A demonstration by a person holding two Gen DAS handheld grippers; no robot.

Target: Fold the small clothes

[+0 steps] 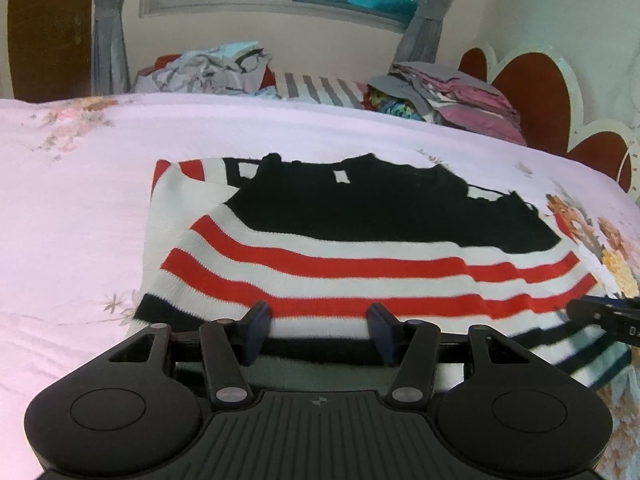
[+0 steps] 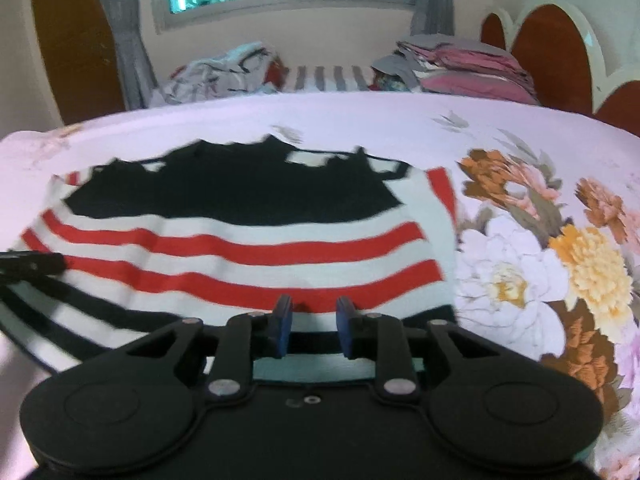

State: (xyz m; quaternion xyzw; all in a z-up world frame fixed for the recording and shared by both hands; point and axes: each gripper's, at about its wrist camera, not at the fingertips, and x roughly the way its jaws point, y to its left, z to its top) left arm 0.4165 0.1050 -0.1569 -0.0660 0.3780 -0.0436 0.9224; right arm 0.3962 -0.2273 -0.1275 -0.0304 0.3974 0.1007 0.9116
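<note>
A small knitted sweater (image 1: pixel 340 264) with a black top, red and white stripes and a black-striped hem lies flat on the pink bedsheet (image 1: pixel 72 208). It also shows in the right wrist view (image 2: pixel 240 240). My left gripper (image 1: pixel 320 322) is open, its blue fingertips (image 1: pixel 258 322) just above the near left part of the hem. My right gripper (image 2: pixel 312 320) is open with a narrower gap, over the near right part of the hem; its tip shows in the left wrist view (image 1: pixel 600 314). Neither holds cloth.
A heap of unfolded clothes (image 1: pixel 208 70) and a folded stack (image 1: pixel 452 98) sit at the far side of the bed. A red and white headboard (image 1: pixel 540 92) stands at the right. The sheet's large flower print (image 2: pixel 540 264) lies right of the sweater.
</note>
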